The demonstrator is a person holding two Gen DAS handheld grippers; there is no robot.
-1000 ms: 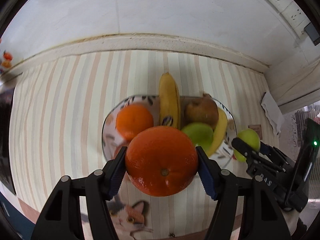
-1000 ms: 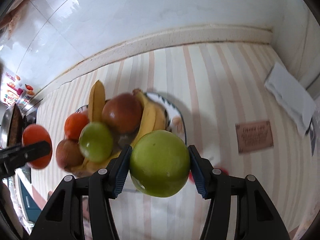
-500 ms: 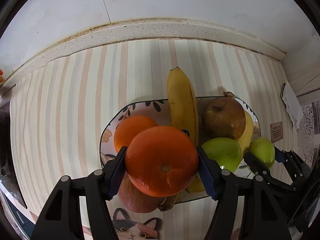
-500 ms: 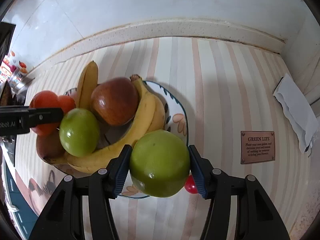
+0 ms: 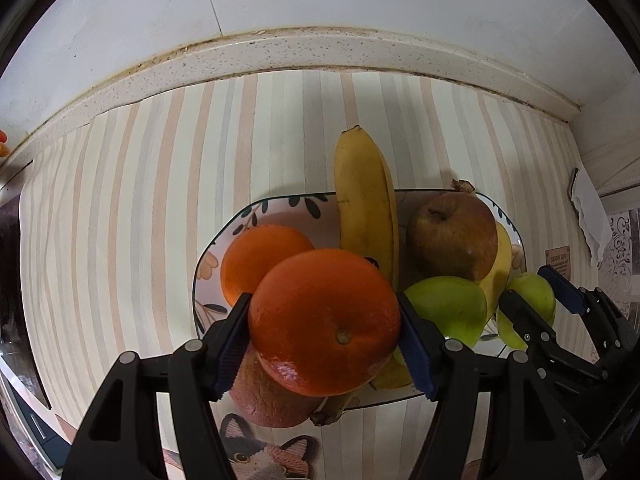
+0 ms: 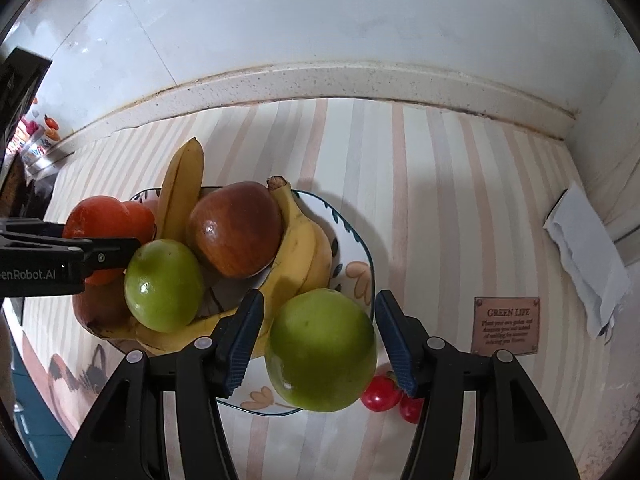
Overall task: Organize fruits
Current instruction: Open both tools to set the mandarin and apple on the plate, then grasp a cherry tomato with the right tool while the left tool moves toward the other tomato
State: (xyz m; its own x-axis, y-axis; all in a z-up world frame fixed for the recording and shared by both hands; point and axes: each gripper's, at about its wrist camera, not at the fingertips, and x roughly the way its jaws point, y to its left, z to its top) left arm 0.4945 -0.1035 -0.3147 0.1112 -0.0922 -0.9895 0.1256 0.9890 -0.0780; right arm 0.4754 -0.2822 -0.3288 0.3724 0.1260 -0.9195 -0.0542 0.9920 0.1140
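We note a glossy orange [image 5: 324, 326] over the plate [image 5: 280, 210] near the counter's back edge; the left gripper [image 5: 324, 344] has just been opening around it. The right gripper [image 6: 320, 340] stands released beside the green apple [image 6: 322, 350], gaps both sides. Previously, both sat pinched.

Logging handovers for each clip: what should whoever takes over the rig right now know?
Left gripper: gripping an orange over the plate, jaws just easing open.
Right gripper: green apple between its jaws at the plate's edge, pads seemingly clear of it.
Done: bananas, red apple, another orange already on the plate.
Left: release both; small red fruits lie beside the plate.
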